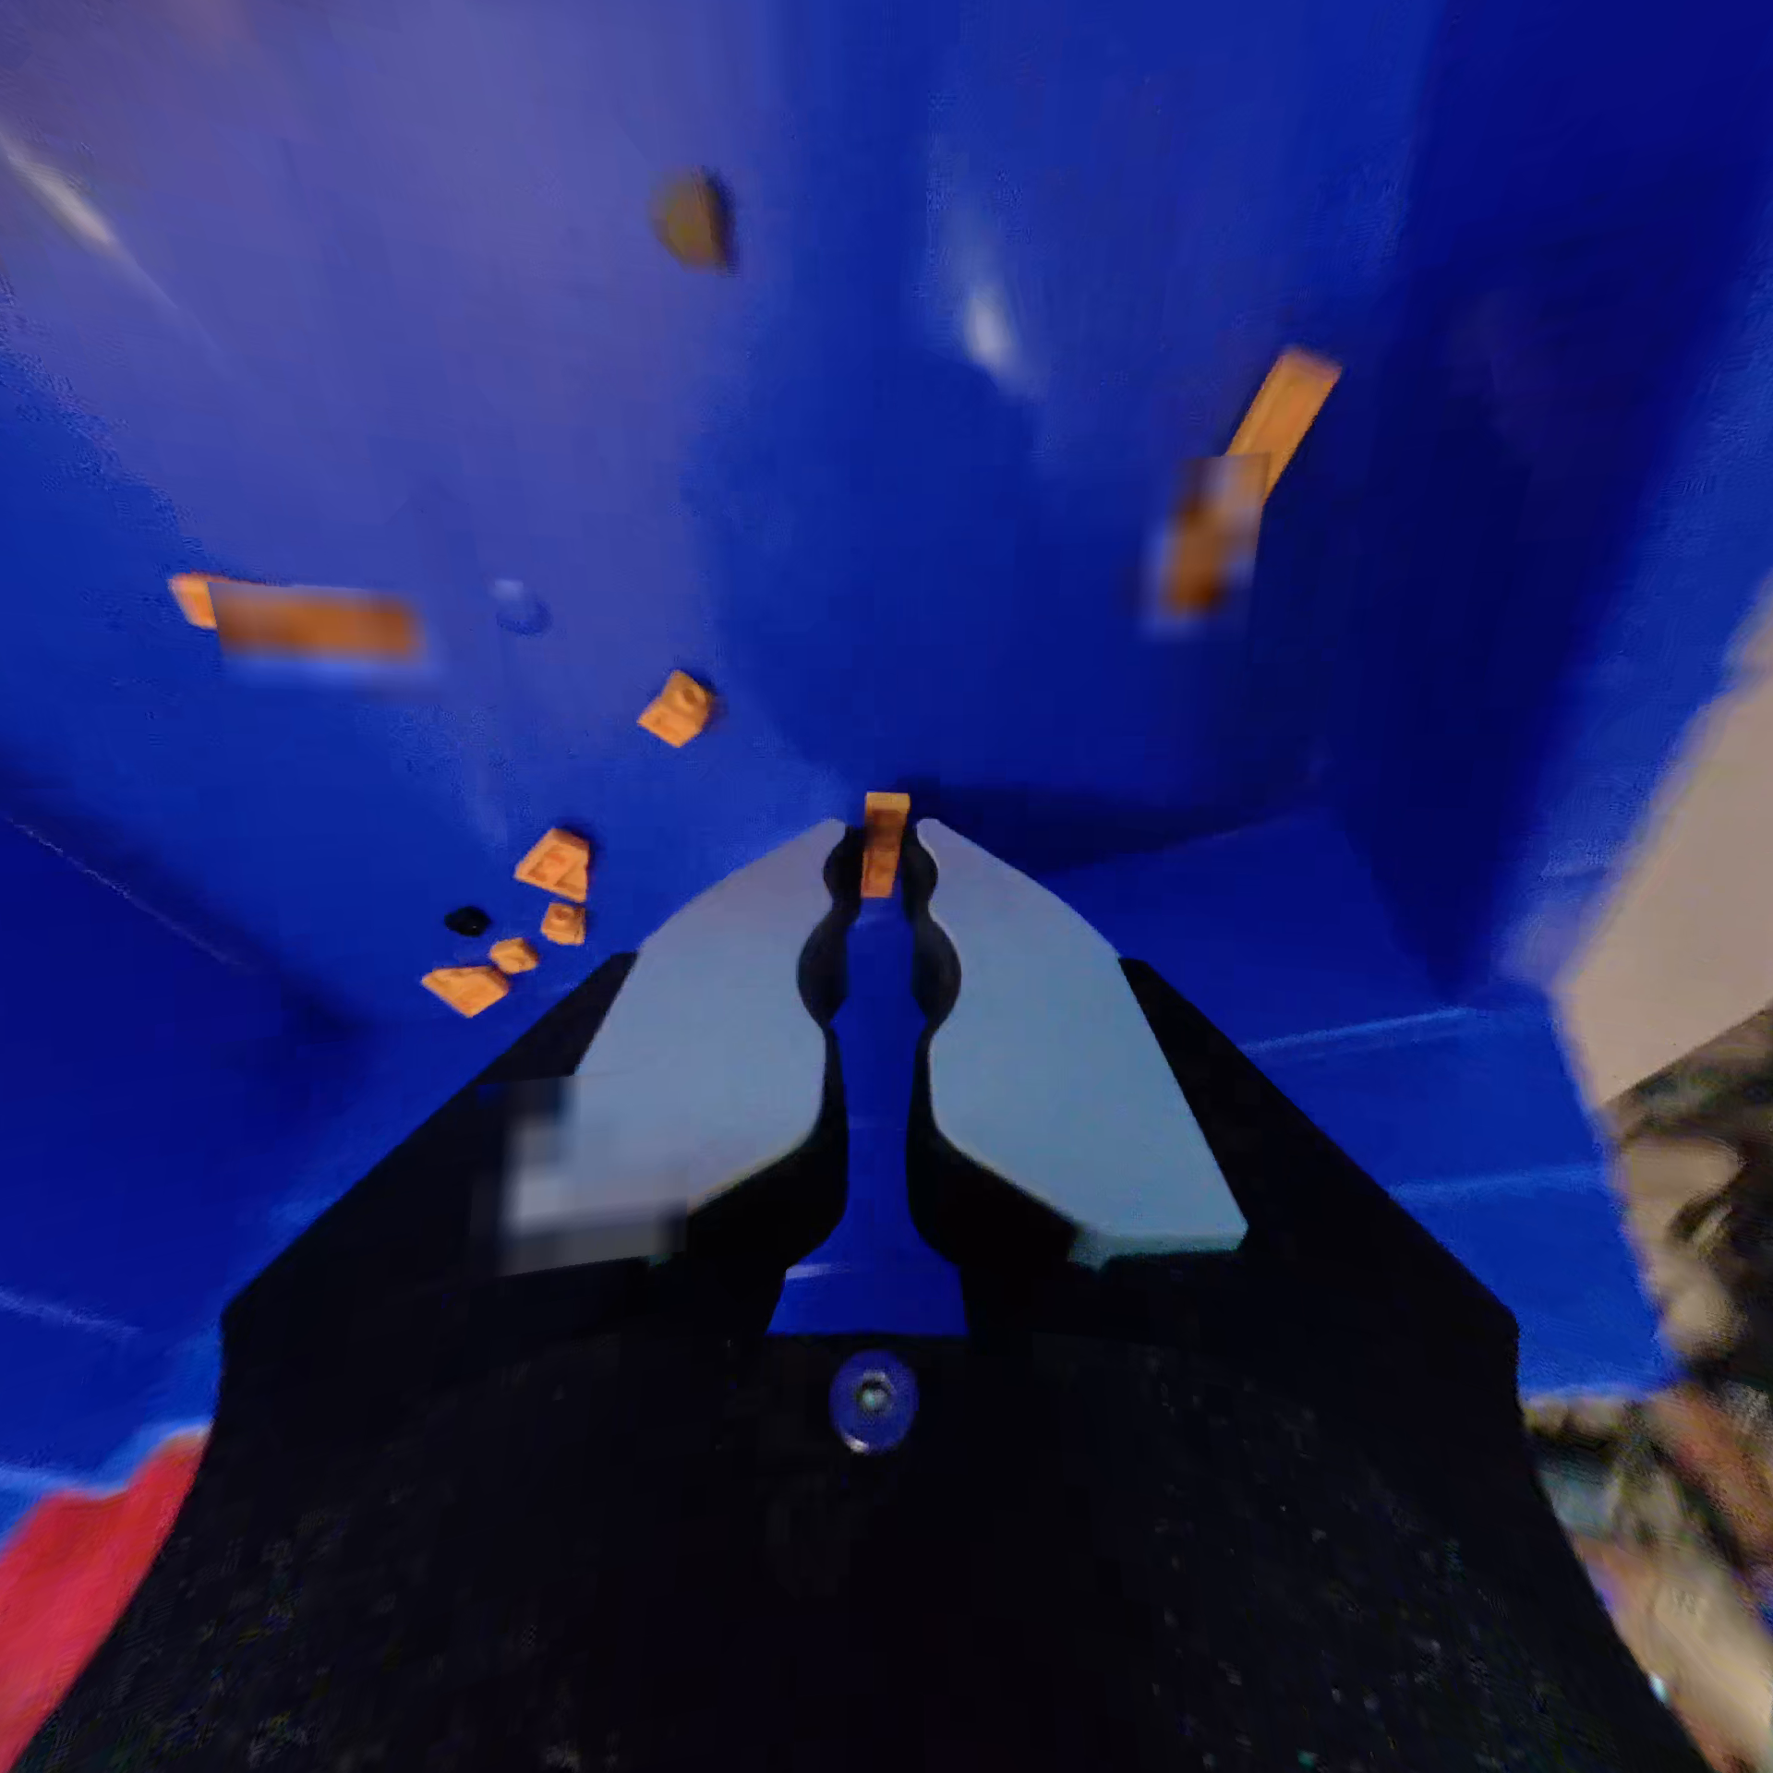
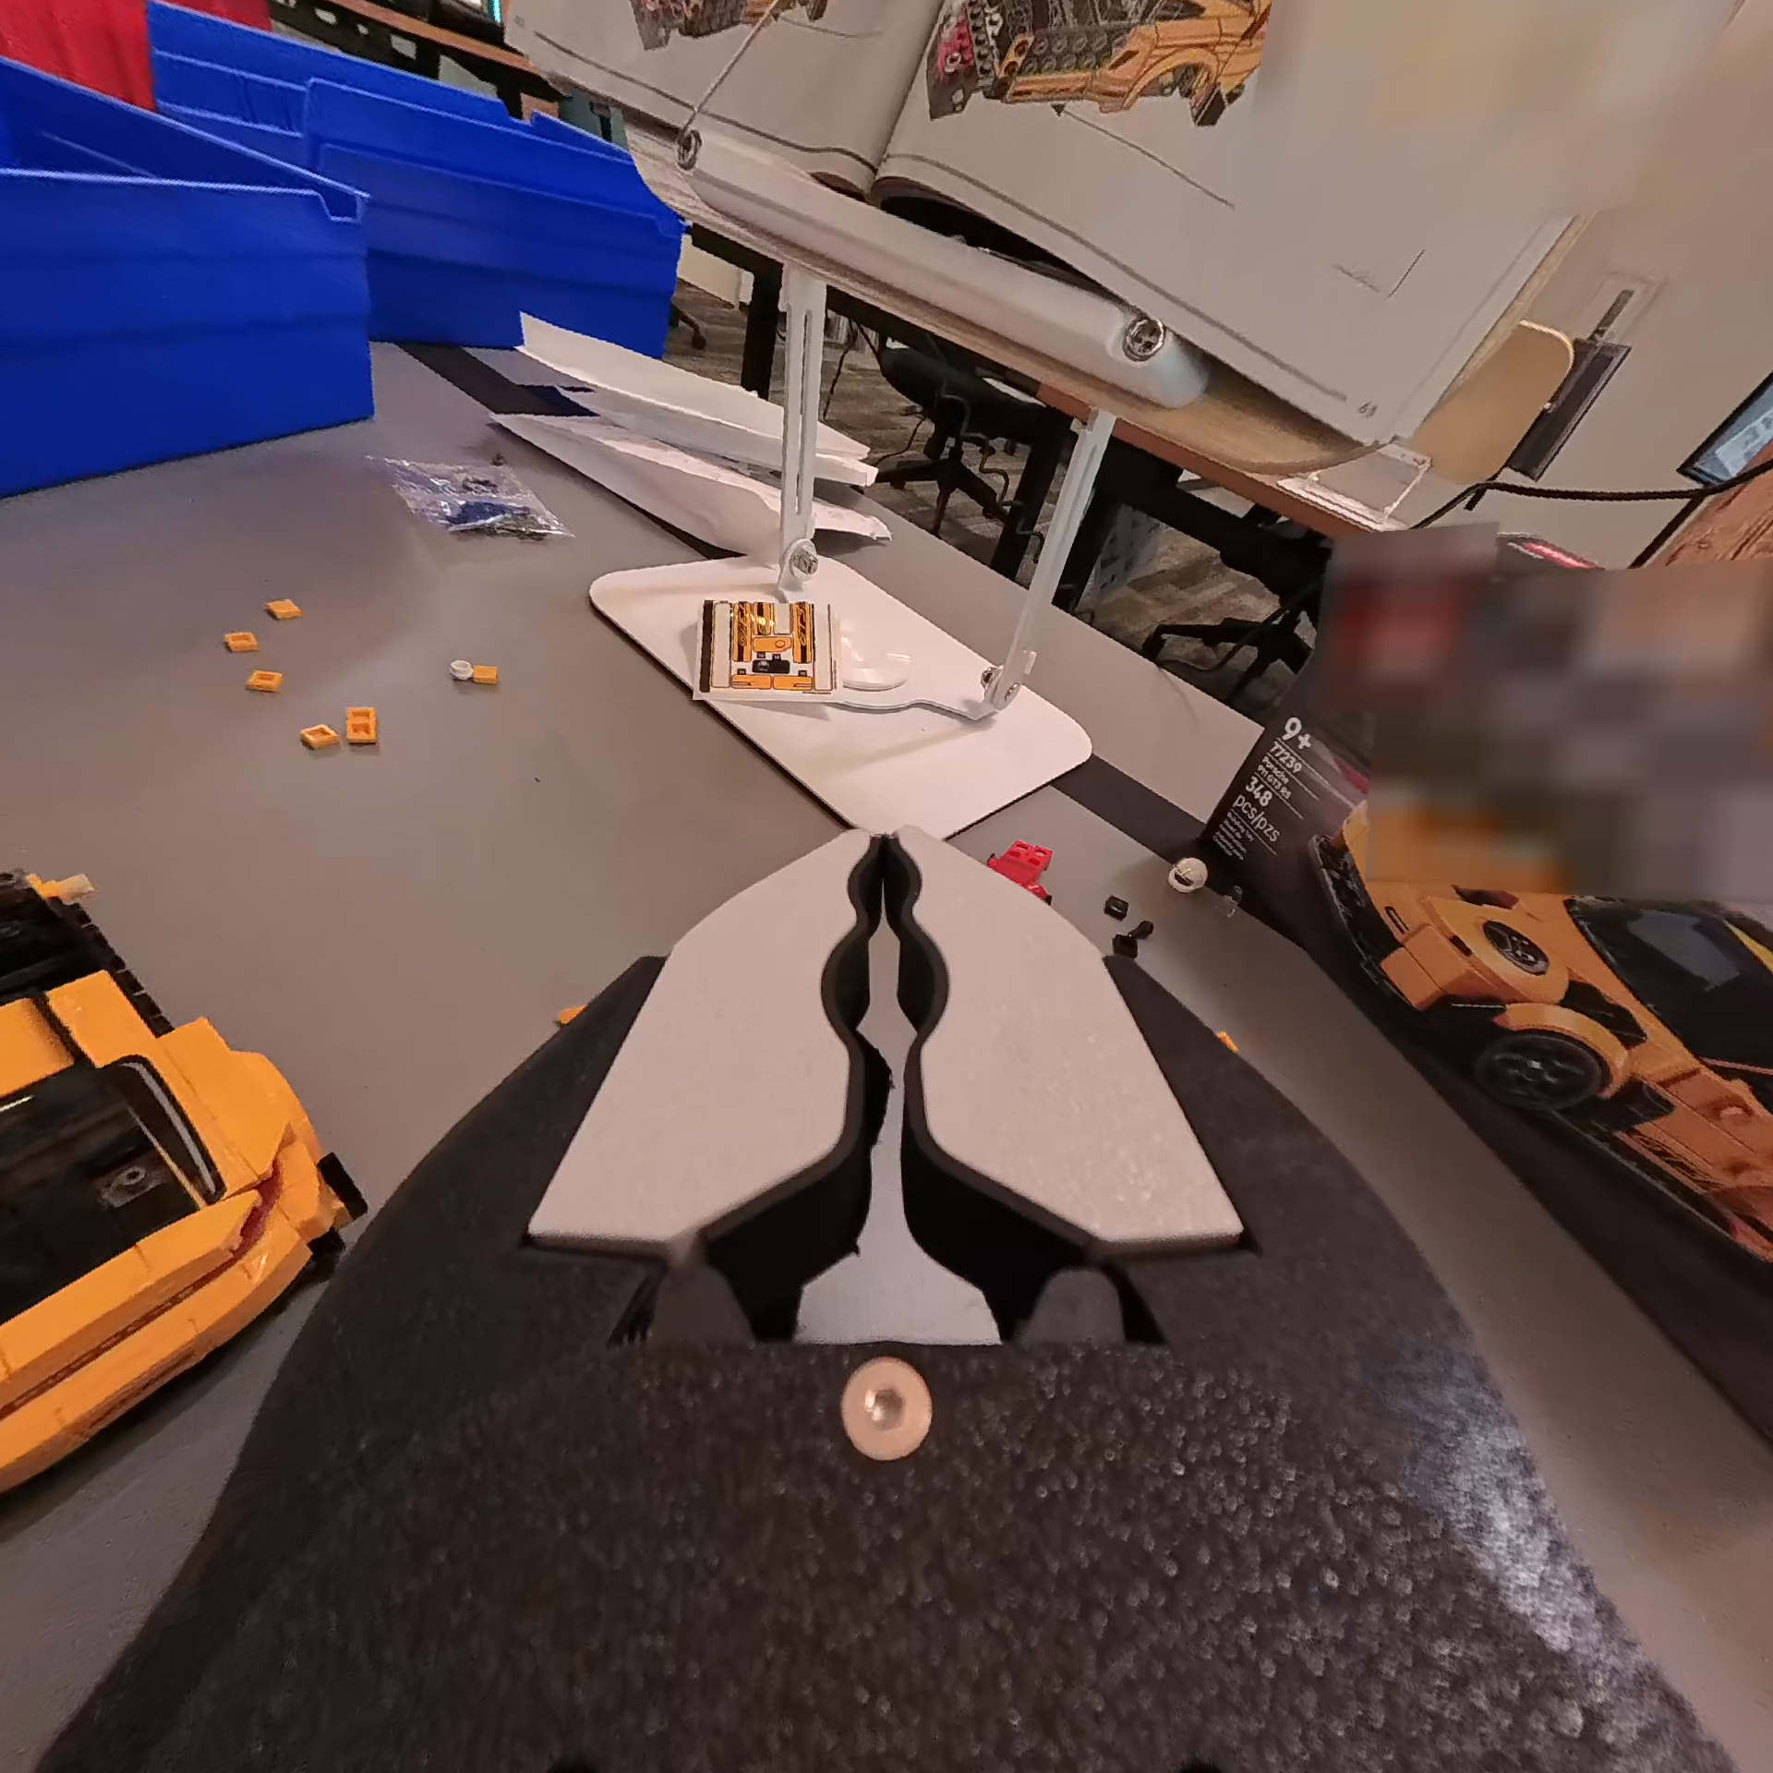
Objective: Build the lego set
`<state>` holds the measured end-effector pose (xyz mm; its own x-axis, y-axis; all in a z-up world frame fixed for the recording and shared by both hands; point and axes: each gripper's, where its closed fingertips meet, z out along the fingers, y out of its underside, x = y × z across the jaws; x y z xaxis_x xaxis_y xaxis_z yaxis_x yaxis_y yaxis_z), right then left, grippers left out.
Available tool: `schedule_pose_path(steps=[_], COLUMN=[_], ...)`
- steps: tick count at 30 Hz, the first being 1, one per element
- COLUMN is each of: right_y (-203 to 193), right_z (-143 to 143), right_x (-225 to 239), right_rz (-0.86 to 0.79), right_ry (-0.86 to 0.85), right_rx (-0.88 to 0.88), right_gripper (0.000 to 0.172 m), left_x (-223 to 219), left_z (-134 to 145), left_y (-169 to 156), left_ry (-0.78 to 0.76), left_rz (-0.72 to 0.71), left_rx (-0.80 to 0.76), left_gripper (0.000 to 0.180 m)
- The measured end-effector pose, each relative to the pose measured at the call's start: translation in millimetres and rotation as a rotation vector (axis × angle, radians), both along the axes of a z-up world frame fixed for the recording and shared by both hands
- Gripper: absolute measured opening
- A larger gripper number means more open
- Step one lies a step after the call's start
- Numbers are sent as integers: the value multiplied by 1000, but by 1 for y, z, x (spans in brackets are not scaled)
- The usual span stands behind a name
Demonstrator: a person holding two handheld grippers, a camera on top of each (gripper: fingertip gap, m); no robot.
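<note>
Left fingers (image 1: 884,844) clamped on orange brick (image 1: 883,849) inside blue bin (image 1: 863,480); right fingers (image 2: 883,849) together, bare, above table (image 2: 480,863).

Blue bins (image 2: 182,317), white book stand (image 2: 863,729), yellow brick car (image 2: 125,1199), scattered orange pieces (image 2: 317,710) on grey table (image 2: 460,911)

The left tool (image 1: 881,844) sits inside a blue bin (image 1: 959,576), its pads closed on a small orange brick piece (image 1: 885,844) that stands on edge between the tips and pokes out toward 12 o'clock. Loose orange pieces (image 1: 552,863) lie on the bin floor at about 9 o'clock of it, another orange piece (image 1: 676,708) at 10 o'clock.

The right tool (image 2: 883,844) hangs over the grey table (image 2: 432,911), tips pressed together and bare. A small red piece (image 2: 1022,863) lies just at its 3 o'clock, the white stand base (image 2: 863,758) at 12.
</note>
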<state>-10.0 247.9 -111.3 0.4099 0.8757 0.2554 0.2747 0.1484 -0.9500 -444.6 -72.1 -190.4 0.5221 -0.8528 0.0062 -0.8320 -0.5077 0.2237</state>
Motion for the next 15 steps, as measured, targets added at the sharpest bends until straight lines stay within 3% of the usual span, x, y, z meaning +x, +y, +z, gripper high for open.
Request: schedule_pose_path(steps=[2, 4, 7, 11, 15], right_y=[-1, -2, -5, -10, -20], right_z=[2, 4, 6, 9, 16], right_x=[1, 1, 0, -1, -5], right_rz=[4, 14, 31, 47, 85], right_ry=[11, 24, 35, 41, 51], right_rx=[-2, -11, -16, -11, -5], right_gripper=[0, 0, 0, 0, 0], left_x=[33, 73, 106, 128, 159], left_z=[26, 73, 144, 188, 204], left_y=[15, 30, 40, 38, 46], left_ry=[-322, -743, -1246, -1578, -1734], left_rz=[162, 293, 339, 297, 251], left_rx=[126, 234, 351, 418, 498], left_gripper=[9, 10, 7, 8, 7])
